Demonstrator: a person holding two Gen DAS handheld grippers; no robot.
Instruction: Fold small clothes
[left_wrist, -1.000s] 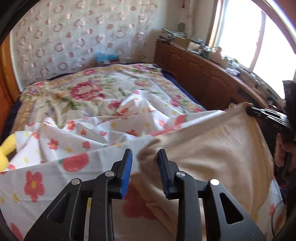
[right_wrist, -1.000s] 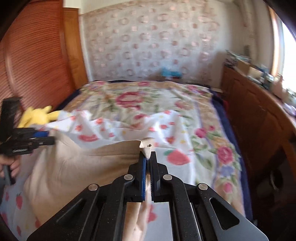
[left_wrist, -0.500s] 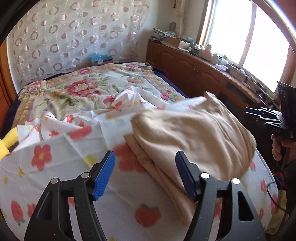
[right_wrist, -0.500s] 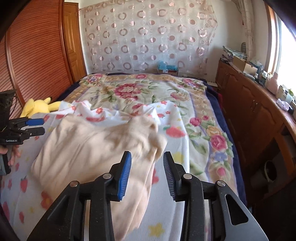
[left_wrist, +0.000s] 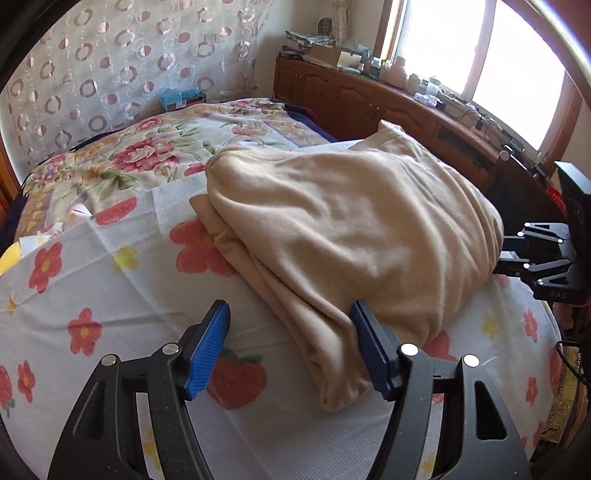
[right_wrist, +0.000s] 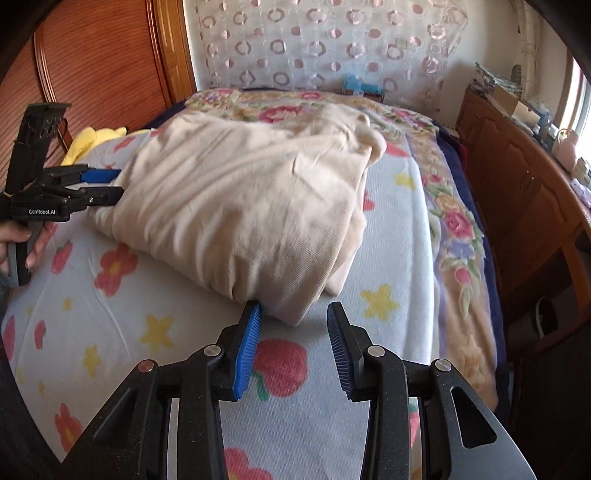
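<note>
A beige garment (left_wrist: 351, 229) lies folded in a thick, rumpled pile on the flowered sheet (left_wrist: 92, 295) of the bed. My left gripper (left_wrist: 290, 341) is open at the pile's near corner. A hanging fold of the cloth brushes its right finger (left_wrist: 369, 350), and nothing is pinched. In the right wrist view the garment (right_wrist: 240, 206) fills the middle. My right gripper (right_wrist: 293, 332) is open just short of its near corner, which sits beside the left pad (right_wrist: 247, 343). Each view shows the other gripper at the pile's far side: the right (left_wrist: 517, 254) and the left (right_wrist: 99, 184), with a hand (right_wrist: 26, 243) holding the left.
A yellow plush toy (right_wrist: 96, 140) lies at the bed's left side by the wooden wardrobe (right_wrist: 92, 55). A long wooden cabinet (right_wrist: 517, 192) with clutter on top runs under the window along the right. A blue box (right_wrist: 362, 88) sits at the head of the bed.
Both grippers let go of the beige garment's corners and opened. The cloth dropped into a folded pile on the bed, and both grippers drew back and lower toward its near edges.
</note>
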